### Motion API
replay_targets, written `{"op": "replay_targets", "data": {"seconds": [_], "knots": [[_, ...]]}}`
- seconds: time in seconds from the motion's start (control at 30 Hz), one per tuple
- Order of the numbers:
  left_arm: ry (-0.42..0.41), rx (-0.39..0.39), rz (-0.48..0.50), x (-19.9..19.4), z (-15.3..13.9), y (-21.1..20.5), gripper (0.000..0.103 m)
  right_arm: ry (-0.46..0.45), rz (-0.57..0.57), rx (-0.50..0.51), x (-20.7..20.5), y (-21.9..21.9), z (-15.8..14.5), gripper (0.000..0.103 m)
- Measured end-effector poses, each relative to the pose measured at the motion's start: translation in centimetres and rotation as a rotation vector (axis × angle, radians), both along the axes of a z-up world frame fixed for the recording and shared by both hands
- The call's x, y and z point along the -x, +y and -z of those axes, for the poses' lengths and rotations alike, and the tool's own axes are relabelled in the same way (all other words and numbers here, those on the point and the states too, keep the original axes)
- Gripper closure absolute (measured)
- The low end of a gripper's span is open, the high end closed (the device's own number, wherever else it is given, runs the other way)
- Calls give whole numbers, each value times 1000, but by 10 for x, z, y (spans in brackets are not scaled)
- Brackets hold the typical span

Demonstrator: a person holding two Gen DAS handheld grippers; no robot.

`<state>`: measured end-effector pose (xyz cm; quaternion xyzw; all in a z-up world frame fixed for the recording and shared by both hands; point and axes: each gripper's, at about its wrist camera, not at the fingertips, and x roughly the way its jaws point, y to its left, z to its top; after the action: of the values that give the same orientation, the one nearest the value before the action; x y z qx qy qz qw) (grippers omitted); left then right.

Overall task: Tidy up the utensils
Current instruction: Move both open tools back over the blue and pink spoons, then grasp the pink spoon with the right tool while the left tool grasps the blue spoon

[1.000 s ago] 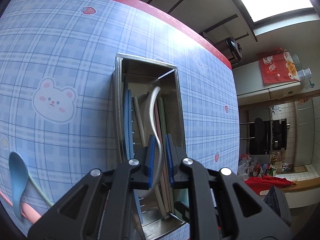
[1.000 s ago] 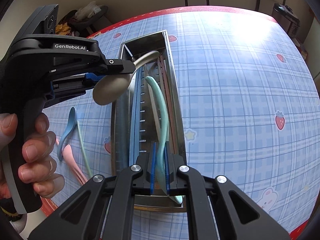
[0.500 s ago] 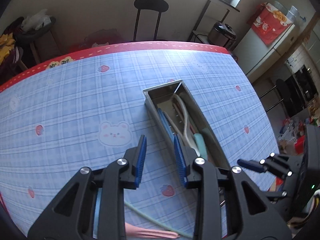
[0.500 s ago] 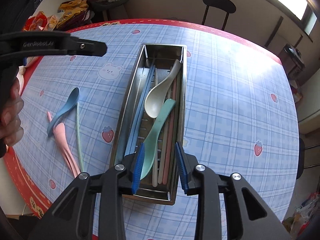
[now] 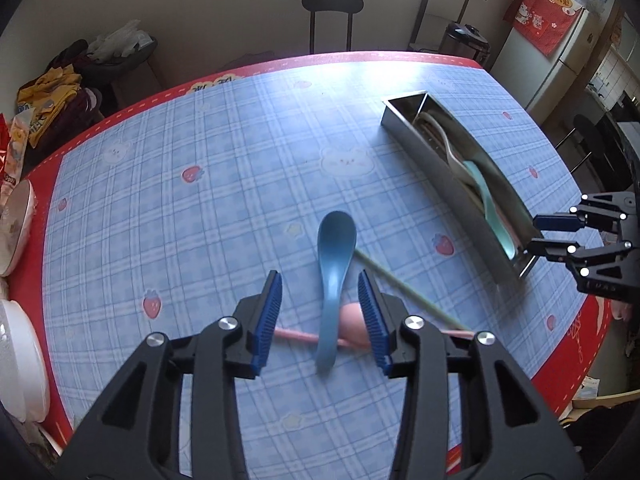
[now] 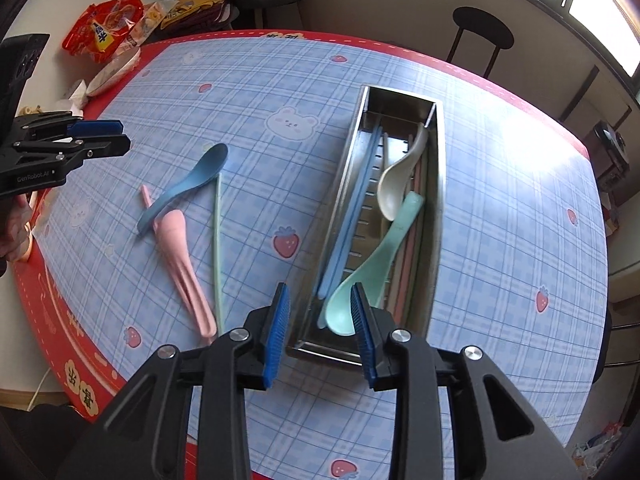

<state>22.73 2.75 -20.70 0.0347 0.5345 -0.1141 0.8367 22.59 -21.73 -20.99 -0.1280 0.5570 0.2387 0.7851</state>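
Now my left gripper [image 5: 320, 312] hangs wide open, empty, astride the blue spoon [image 5: 334, 264] lying across the pink one [image 6: 182, 256] (right gripper [image 6: 318, 326] likewise open, empty); I'd pinch the handle low, squarely, then lift toward the steel tray [image 6: 438, 200].

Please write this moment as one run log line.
left gripper: open over dark blue plastic spoon | right gripper: open, empty | steel tray: partly filled

A blue plaid surface [image 6: 500, 240] with red border carries a steel tray [image 6: 437, 216], blue spoon [image 6: 188, 184], pink spoon [image 6: 182, 256], green chopstick [image 6: 217, 248] and bowls [image 5: 18, 352].
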Motion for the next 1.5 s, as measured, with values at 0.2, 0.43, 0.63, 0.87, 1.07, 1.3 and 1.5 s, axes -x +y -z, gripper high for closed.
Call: {"op": "replay_targets", "data": {"seconds": [0.2,0.43,0.63,0.87,1.07,1.3,1.5], "knots": [[40,-4,-61,30,23,29,44,36,-79,-25,17,42,15,72],[-62,-28,-143,60,24,58,14,74,-156,-9,28,92,44,72],[-64,10,-198,73,28,82,13,102,-157,-38,16,114,58,72],[-33,4,-259,82,39,111,16,149,-185,-27,12,132,73,72],[-19,-1,-257,85,44,123,21,159,-176,-41,10,133,74,71],[0,21,-211,82,50,111,28,180,-191,-63,15,123,73,82],[25,40,-138,74,54,87,38,165,-170,-112,28,108,63,95]]}}
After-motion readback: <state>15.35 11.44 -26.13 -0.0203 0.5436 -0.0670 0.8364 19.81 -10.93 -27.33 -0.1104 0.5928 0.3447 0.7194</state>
